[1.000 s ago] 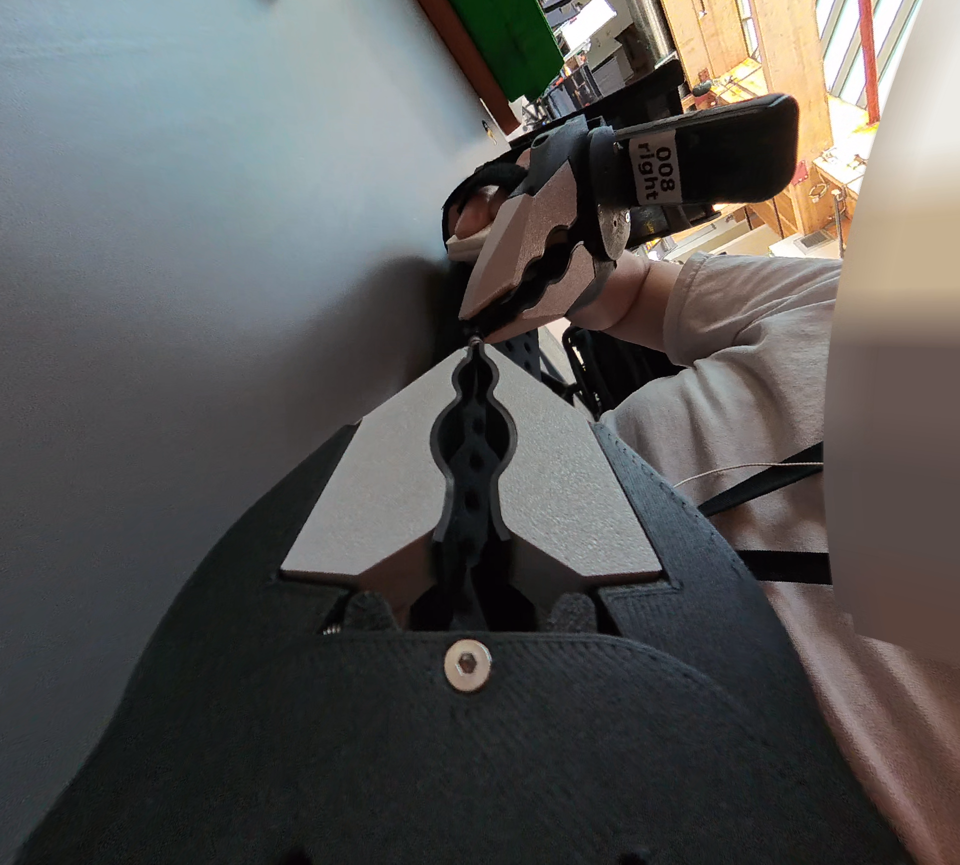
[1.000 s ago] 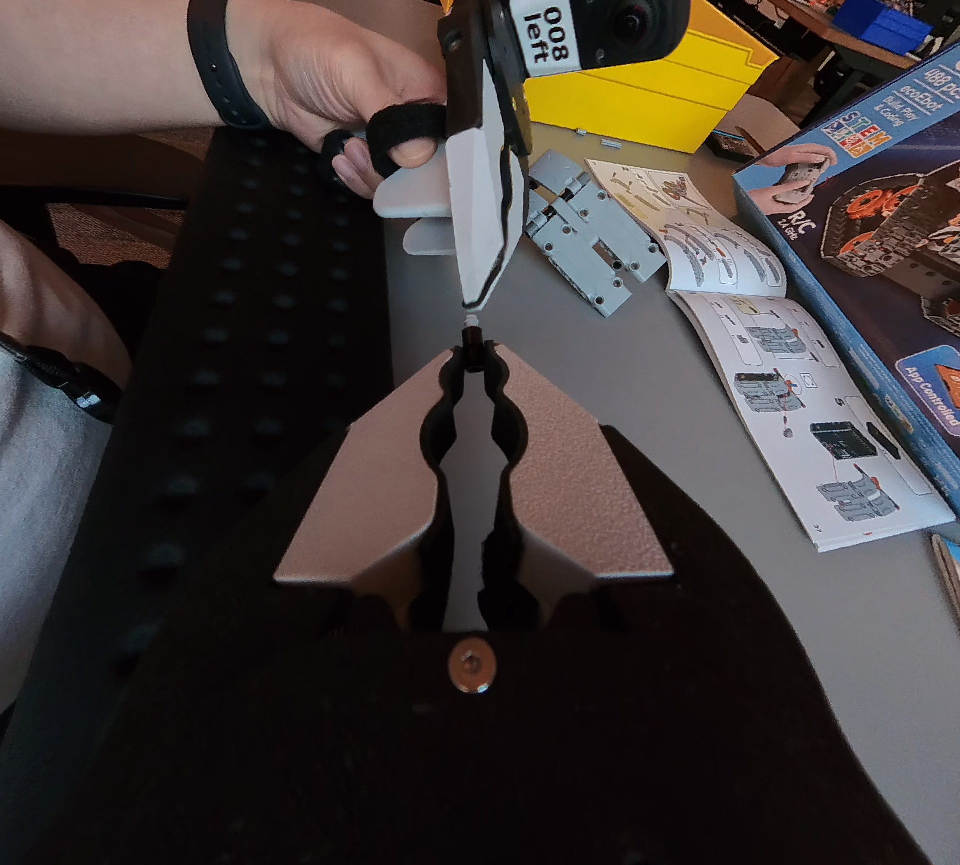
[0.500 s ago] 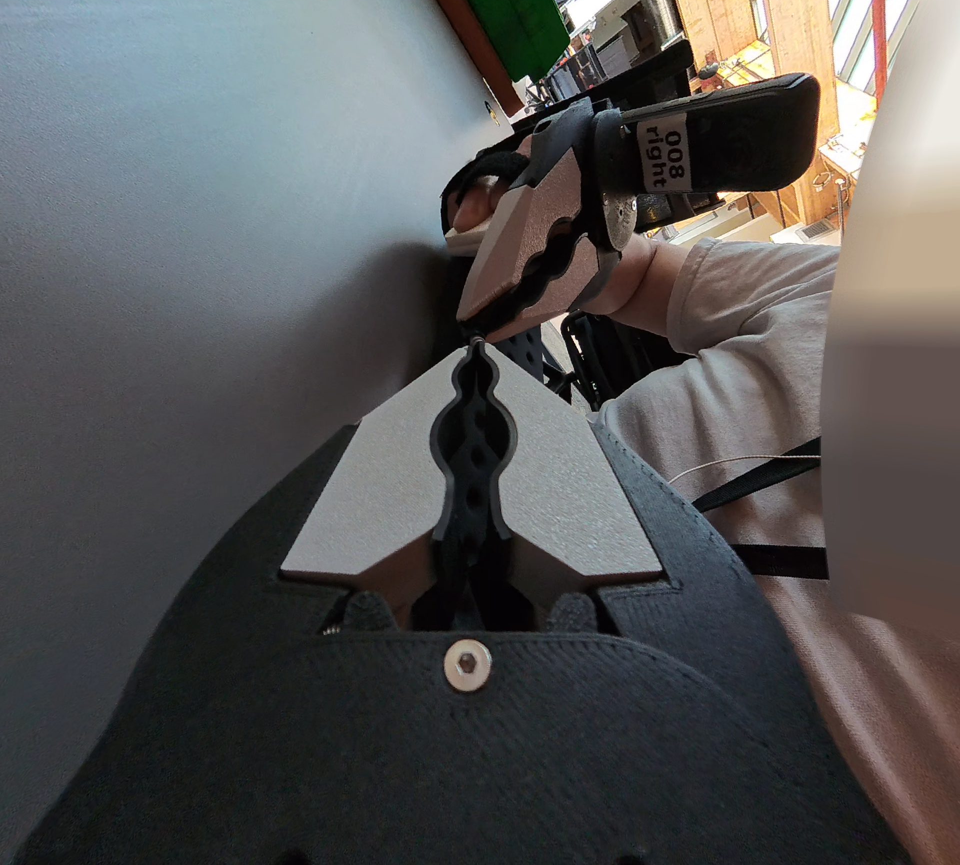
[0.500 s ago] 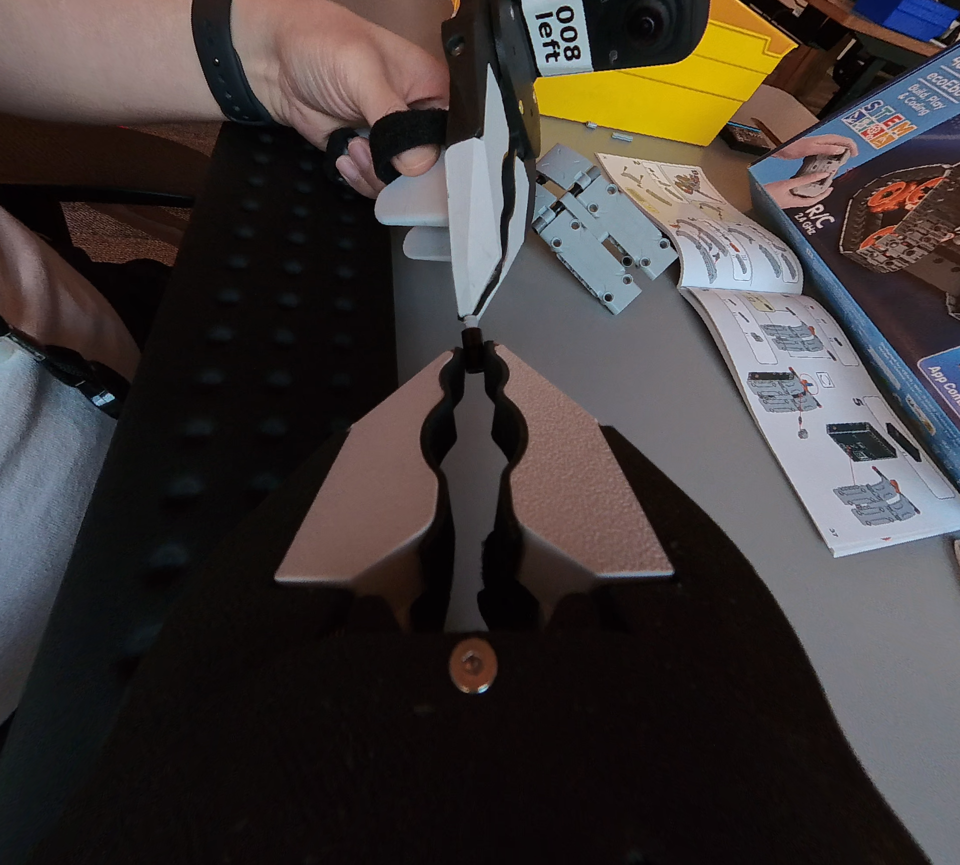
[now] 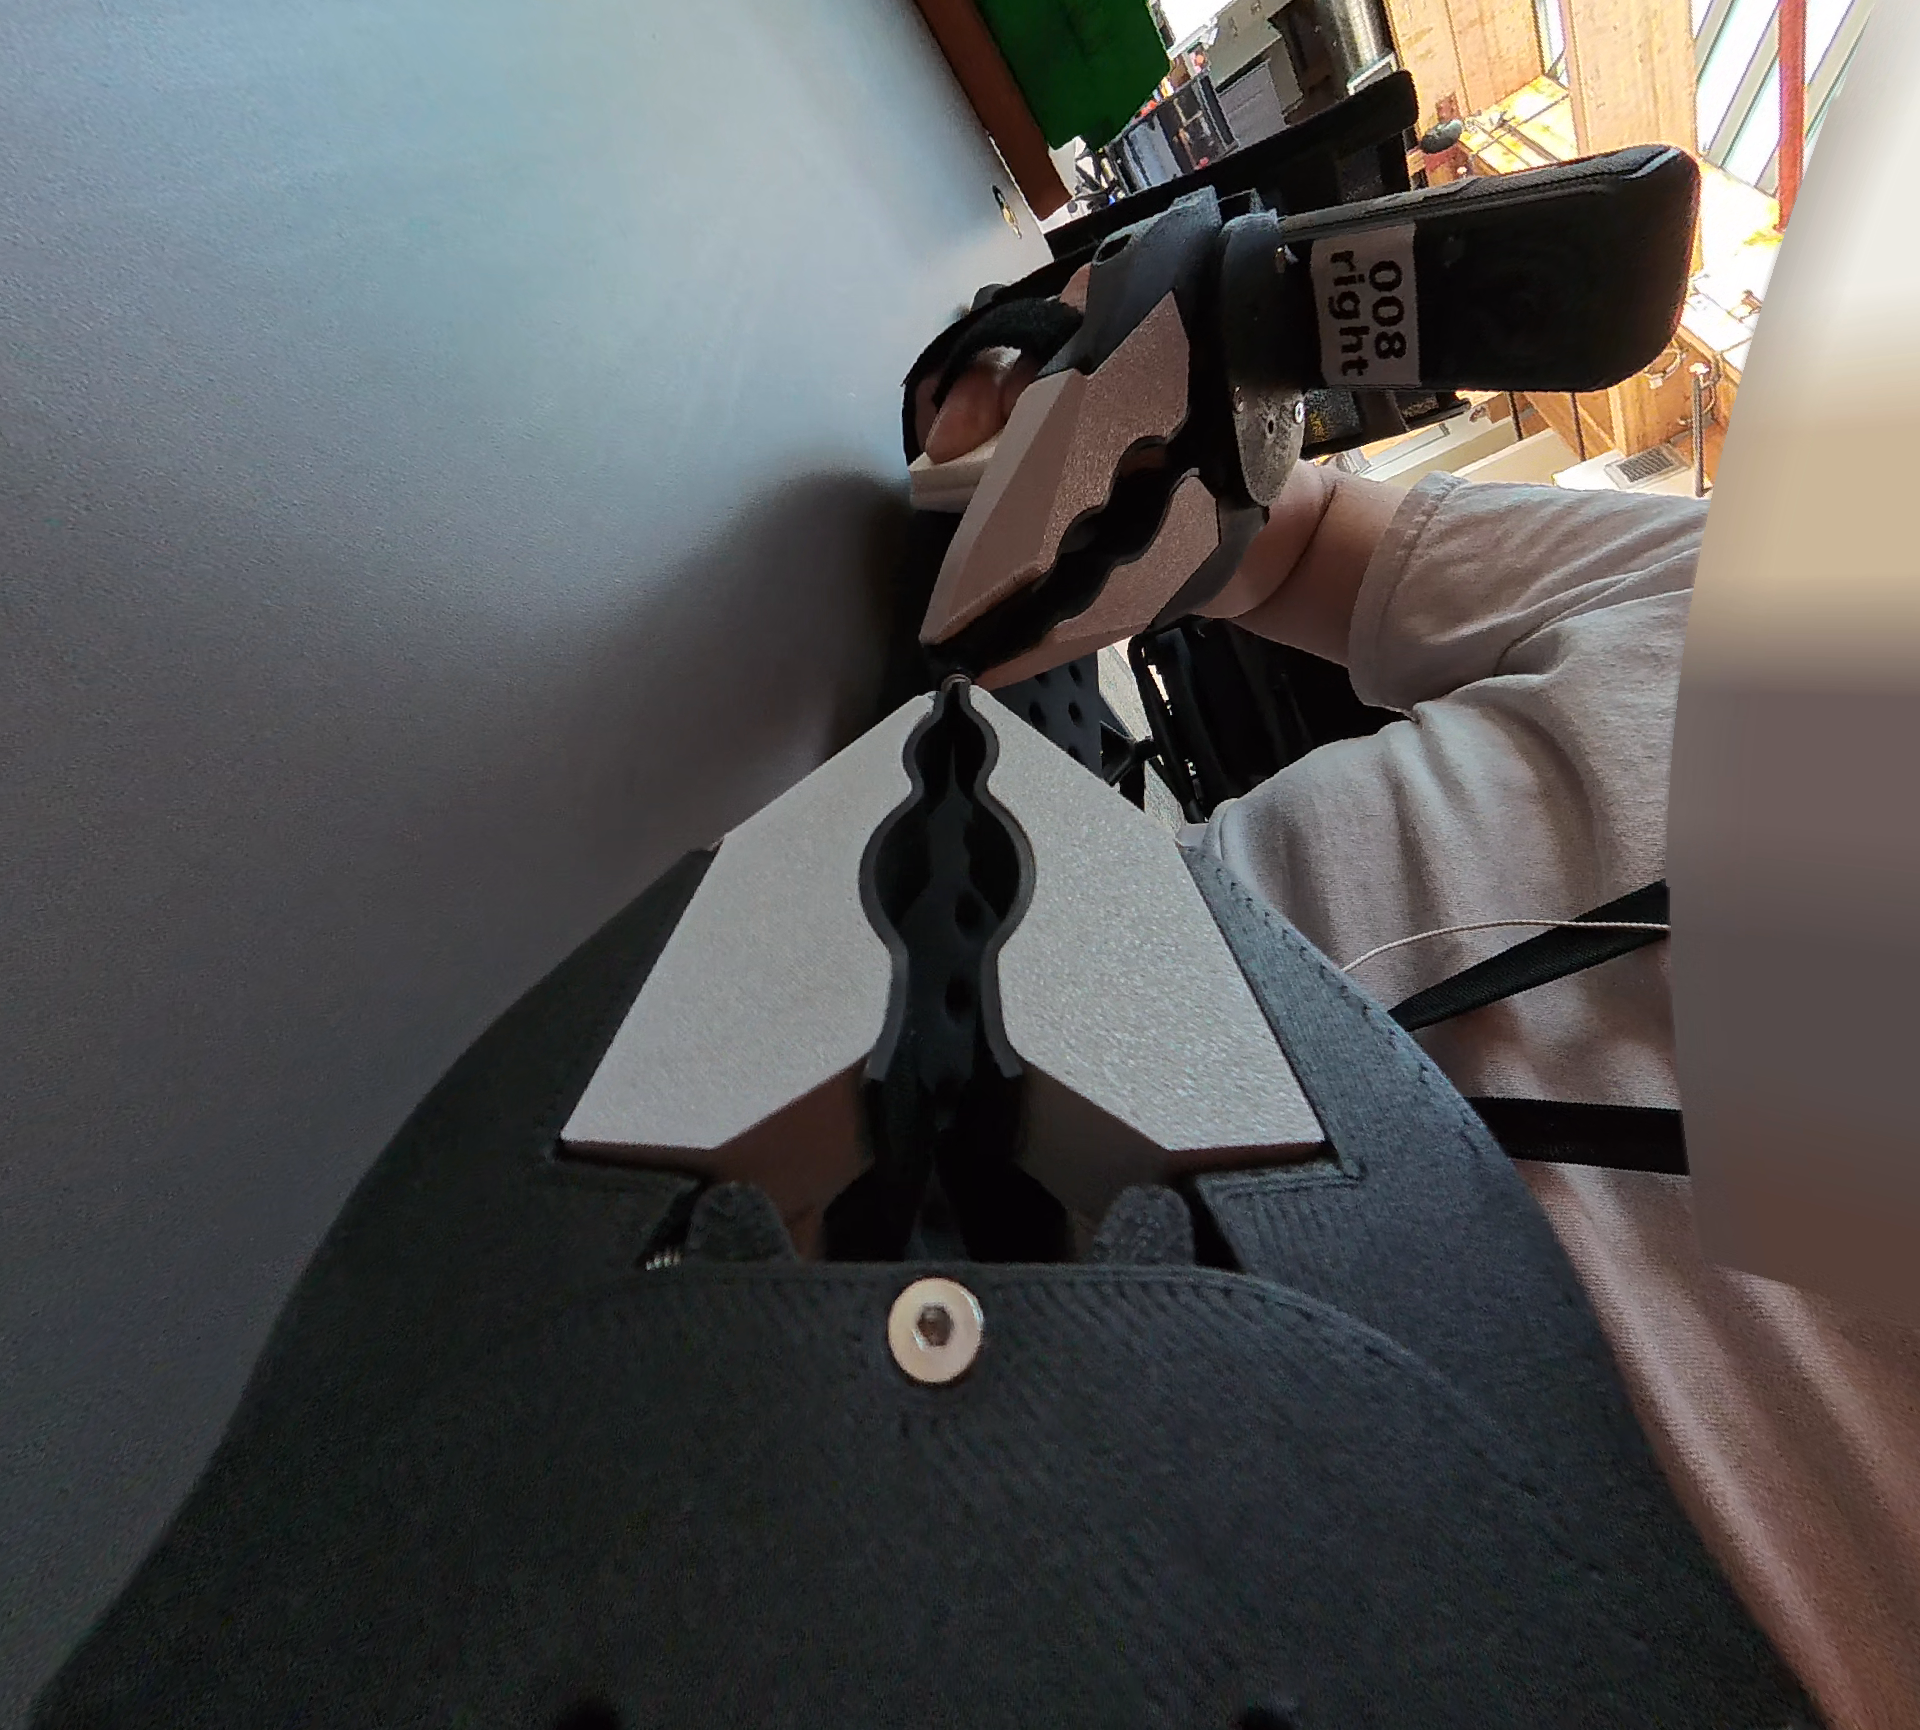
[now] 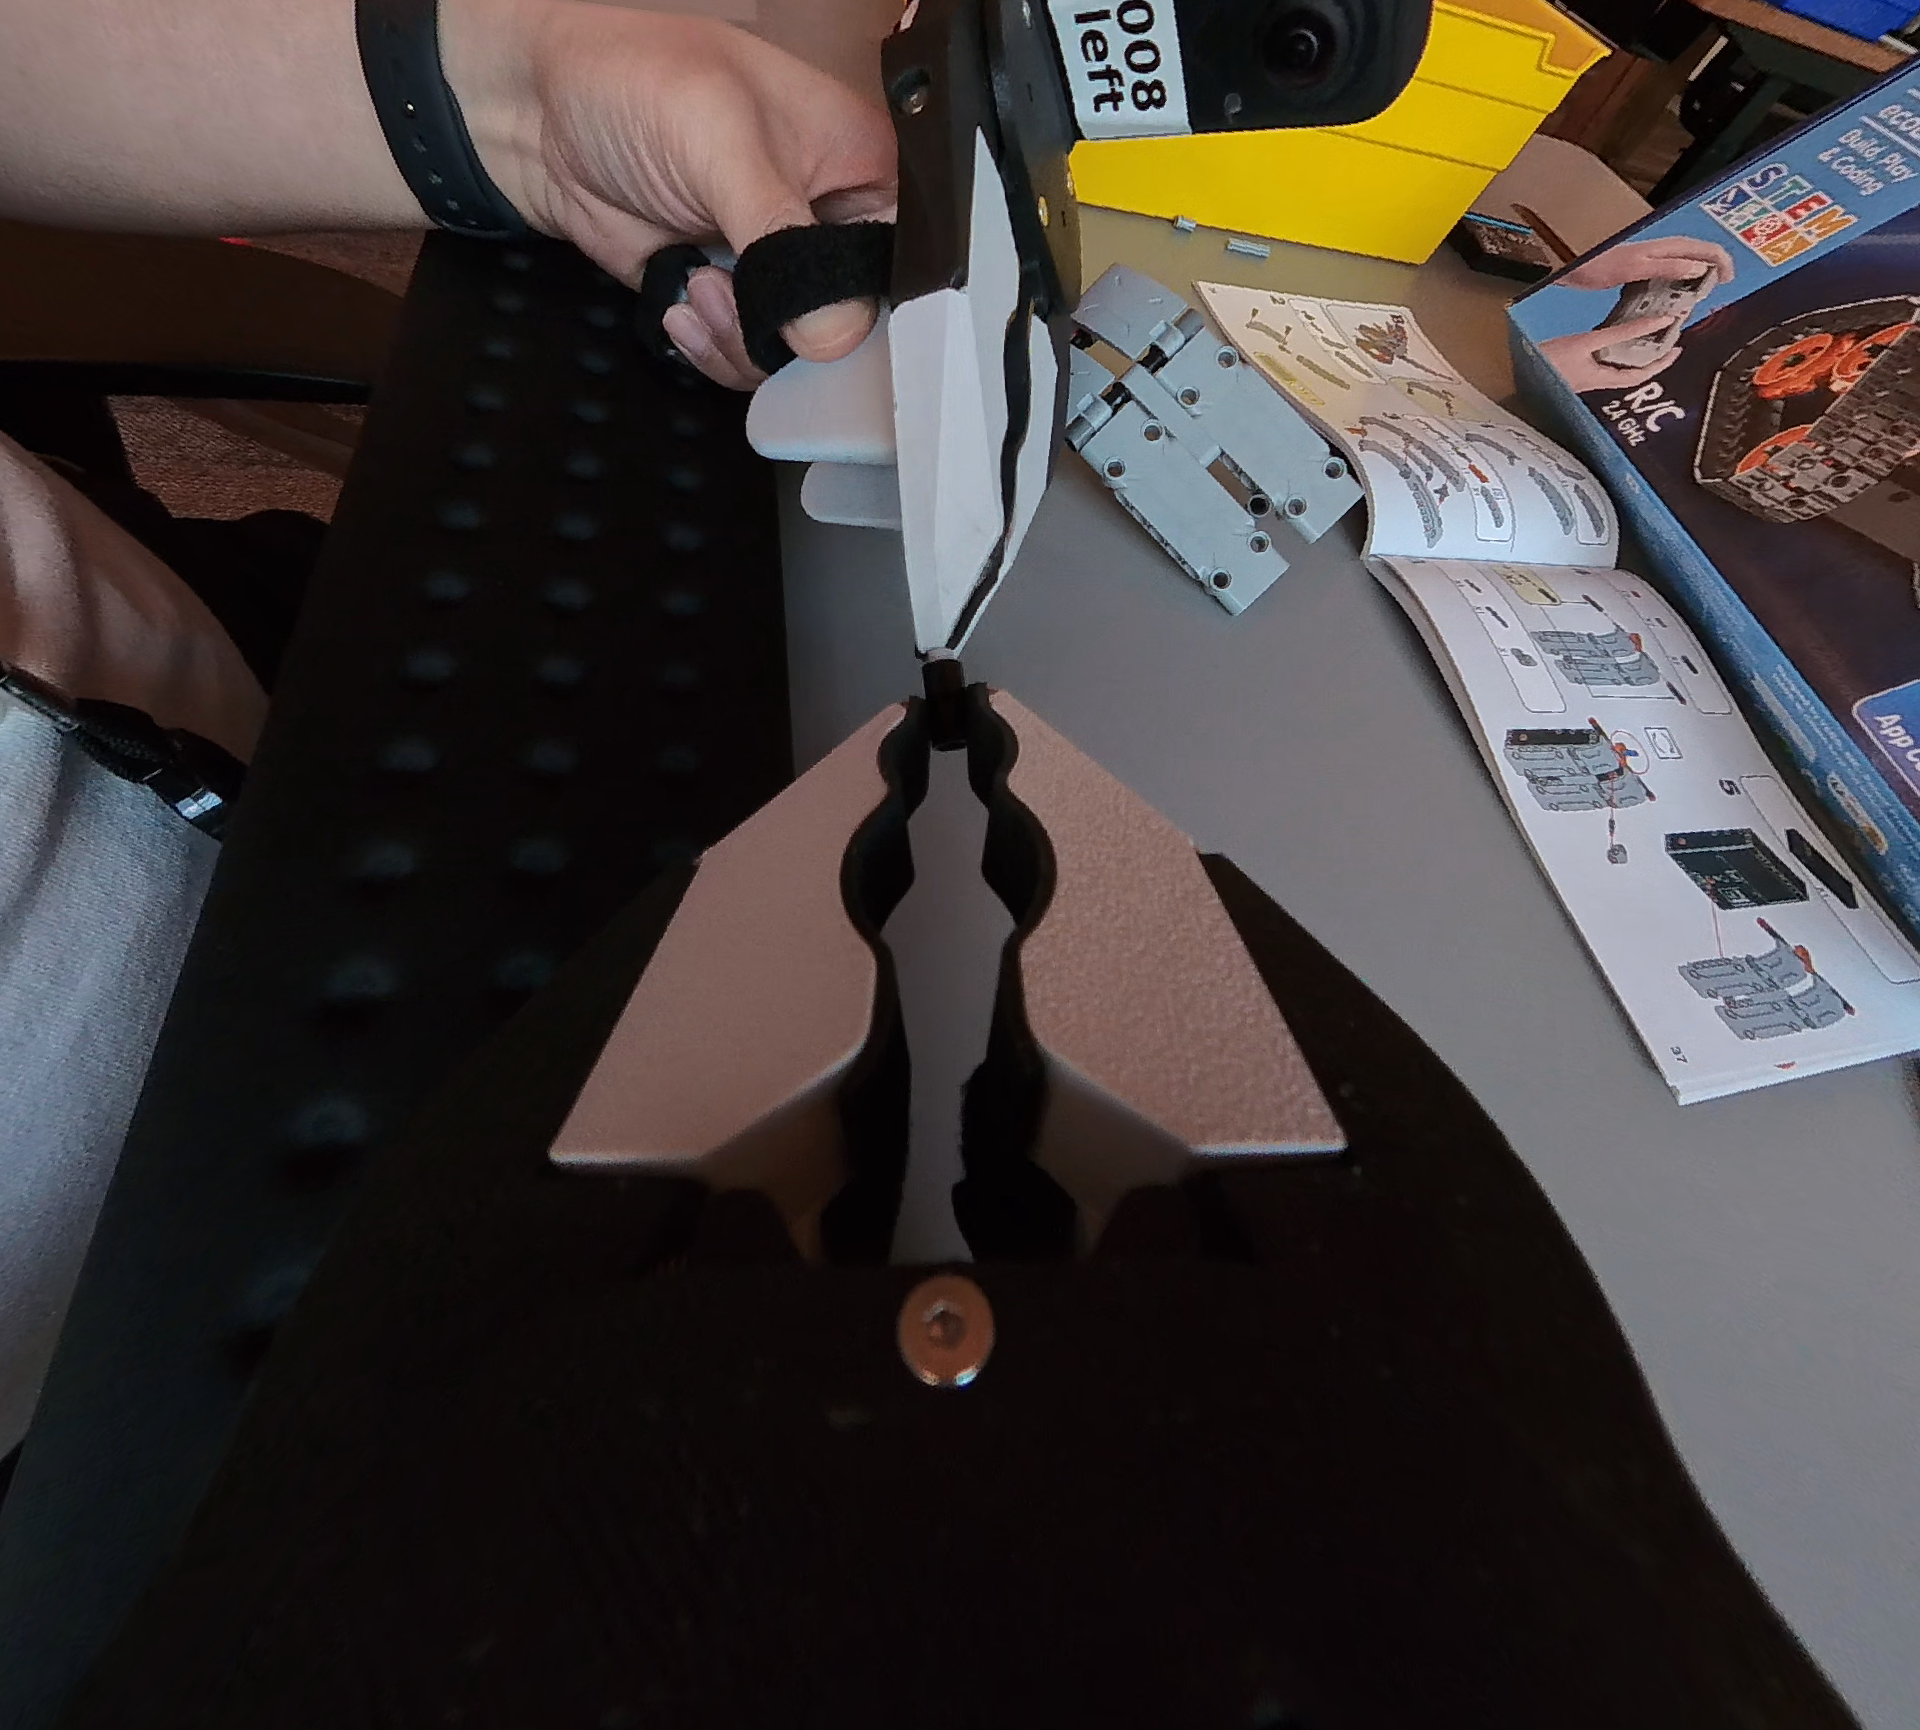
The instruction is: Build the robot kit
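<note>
Little has changed in the last second: both grippers still meet tip to tip, only drifting a touch.

- Far left of the open booklet [image 6: 1538,745]: a matte black perforated board [image 6: 520,641], dimpled in rows.
- Left of the booklet, above the smooth grey table [image 6: 1195,849]: my left gripper [image 5: 956,701], jaws pressed together. Its point meets the pale end of the black pin [image 6: 943,701] — whether it nips that end, I cannot tell.
- Just below it: my right gripper [image 6: 943,730], pinching the pin's dark body at the very tips. Its wavy black pads gape behind.
- Touching the booklet's left edge: flat grey plastic panels [image 6: 1195,454] with holes.
- Right of the booklet: a glossy blue box [image 6: 1766,433].
- Behind it: a hard yellow bin [image 6: 1351,163].
</note>
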A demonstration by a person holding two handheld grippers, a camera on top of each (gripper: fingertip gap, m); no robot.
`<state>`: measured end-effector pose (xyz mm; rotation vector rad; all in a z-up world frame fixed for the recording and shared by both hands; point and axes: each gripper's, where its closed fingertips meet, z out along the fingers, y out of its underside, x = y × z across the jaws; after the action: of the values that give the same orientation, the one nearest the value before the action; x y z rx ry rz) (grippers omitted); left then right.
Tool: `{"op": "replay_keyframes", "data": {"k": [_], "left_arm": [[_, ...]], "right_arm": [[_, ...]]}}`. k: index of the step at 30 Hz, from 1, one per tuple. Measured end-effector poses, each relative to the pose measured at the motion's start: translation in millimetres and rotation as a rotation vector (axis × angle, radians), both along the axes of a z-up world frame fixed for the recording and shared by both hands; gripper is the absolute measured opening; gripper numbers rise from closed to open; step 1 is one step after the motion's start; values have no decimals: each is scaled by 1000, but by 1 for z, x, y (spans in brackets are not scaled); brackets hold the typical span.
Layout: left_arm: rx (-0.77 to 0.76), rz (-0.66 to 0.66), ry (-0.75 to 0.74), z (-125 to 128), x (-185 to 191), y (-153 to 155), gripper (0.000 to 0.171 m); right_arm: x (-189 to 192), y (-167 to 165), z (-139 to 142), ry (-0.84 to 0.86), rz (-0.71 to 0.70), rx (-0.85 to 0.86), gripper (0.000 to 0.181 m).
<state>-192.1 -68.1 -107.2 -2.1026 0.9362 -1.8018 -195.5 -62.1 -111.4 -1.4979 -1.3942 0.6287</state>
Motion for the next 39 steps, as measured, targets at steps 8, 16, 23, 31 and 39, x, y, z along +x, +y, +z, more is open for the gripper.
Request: {"op": "replay_keyframes", "data": {"k": [8, 16, 23, 31, 39], "left_arm": [[11, 1, 15, -2, 1, 0, 0], [81, 89, -139, 26, -6, 10, 0], [801, 346, -78, 63, -18, 13, 53], [1339, 465, 168, 78, -15, 3, 54], [1465, 495, 180, 88, -17, -5, 17]], "right_arm": [[0, 0, -2, -13, 0, -3, 6], [5, 15, 13, 115, -70, -106, 7], [7, 25, 66, 607, -85, -731, 7], [-28, -7, 88, 792, 88, -1245, 7], [-33, -17, 92, 787, 76, -1295, 7]]}}
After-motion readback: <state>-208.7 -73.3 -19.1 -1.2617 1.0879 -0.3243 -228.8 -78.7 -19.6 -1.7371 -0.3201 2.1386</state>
